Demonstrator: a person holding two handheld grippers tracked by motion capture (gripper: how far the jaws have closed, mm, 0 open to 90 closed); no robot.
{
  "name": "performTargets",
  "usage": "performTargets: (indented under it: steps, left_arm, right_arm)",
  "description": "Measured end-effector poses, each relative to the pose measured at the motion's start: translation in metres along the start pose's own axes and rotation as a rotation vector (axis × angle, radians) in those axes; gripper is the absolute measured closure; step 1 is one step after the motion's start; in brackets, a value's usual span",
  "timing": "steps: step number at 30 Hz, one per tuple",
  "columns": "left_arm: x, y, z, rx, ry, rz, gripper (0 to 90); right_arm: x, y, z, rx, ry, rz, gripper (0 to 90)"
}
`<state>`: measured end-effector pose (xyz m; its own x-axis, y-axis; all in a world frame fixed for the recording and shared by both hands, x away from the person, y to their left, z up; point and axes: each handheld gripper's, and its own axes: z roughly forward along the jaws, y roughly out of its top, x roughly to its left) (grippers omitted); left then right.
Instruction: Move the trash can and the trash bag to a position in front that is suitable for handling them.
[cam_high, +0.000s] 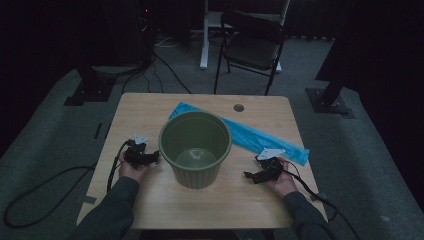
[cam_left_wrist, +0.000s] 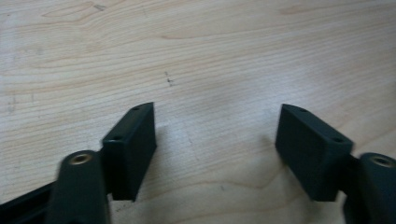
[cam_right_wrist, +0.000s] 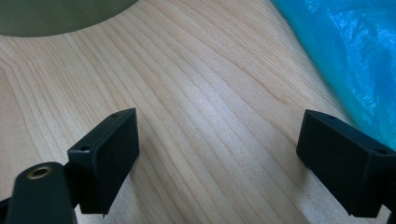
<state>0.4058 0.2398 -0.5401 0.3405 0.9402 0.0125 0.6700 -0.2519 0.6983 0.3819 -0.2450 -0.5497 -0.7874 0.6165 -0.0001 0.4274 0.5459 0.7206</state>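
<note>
While both rest on the table (cam_high: 150, 200): left gripper (cam_left_wrist: 215, 140) and right gripper (cam_right_wrist: 218, 154) agape, flanking green bucket (cam_high: 195, 150).

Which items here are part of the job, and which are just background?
In play:
- green bin, upright on the table
- folded blue plastic bag lying flat behind the bin
- left gripper and right gripper, both open, resting on the tabletop either side of the bin

Just around:
- black folding chair
- floor cables
</note>
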Motion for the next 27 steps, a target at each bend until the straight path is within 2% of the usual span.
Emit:
performTargets:
  steps: [3, 6, 9, 11, 12, 13, 14, 16, 19, 21, 22, 27]
  left_arm:
    - [-0.001, 0.002, -0.001, 0.022, -0.002, -0.001, 34.4]
    - [-0.001, 0.003, -0.005, 0.046, -0.018, 0.016, 39.7]
    - [-0.001, 0.003, -0.008, 0.06, -0.028, 0.021, 51.2]
    - [-0.001, 0.003, -0.008, 0.06, -0.028, 0.021, 52.7]
    - [0.0, 0.003, -0.01, 0.064, -0.06, 0.014, 52.7]
    - [0.0, 0.003, -0.011, 0.061, -0.079, 0.011, 55.6]
    - [-0.002, 0.004, -0.013, 0.051, -0.102, 0.015, 55.9]
    - [-0.005, 0.006, -0.015, 0.04, -0.118, 0.03, 56.1]
    - [-0.013, 0.008, -0.023, 0.006, -0.162, 0.051, 56.1]
    - [-0.017, 0.009, -0.027, -0.01, -0.17, 0.066, 56.1]
    - [-0.021, 0.011, -0.031, -0.026, -0.179, 0.079, 56.2]
    - [-0.027, 0.012, -0.037, -0.052, -0.199, 0.094, 56.0]
  right_arm:
    - [0.0, 0.0, 0.0, -0.004, 0.001, 0.0, 15.1]
    - [0.001, 0.001, -0.002, -0.009, 0.003, 0.002, 26.2]
    - [0.003, 0.003, -0.004, 0.003, -0.002, 0.007, 40.2]
    - [0.004, 0.005, -0.005, 0.014, -0.005, 0.011, 40.2]
    - [0.004, 0.005, -0.005, 0.014, -0.005, 0.011, 44.3]
    - [0.006, 0.009, -0.007, 0.022, 0.006, 0.019, 50.8]
    - [0.008, 0.012, -0.008, 0.025, 0.004, 0.015, 52.8]
    - [0.014, 0.02, -0.011, 0.016, 0.014, -0.001, 58.9]
    - [0.02, 0.026, -0.013, 0.018, 0.02, -0.018, 61.1]
    - [0.022, 0.029, -0.014, 0.011, 0.025, -0.025, 63.8]
    - [0.025, 0.038, -0.017, 0.0, 0.035, -0.032, 67.2]
    - [0.025, 0.047, -0.018, -0.015, 0.026, -0.023, 67.2]
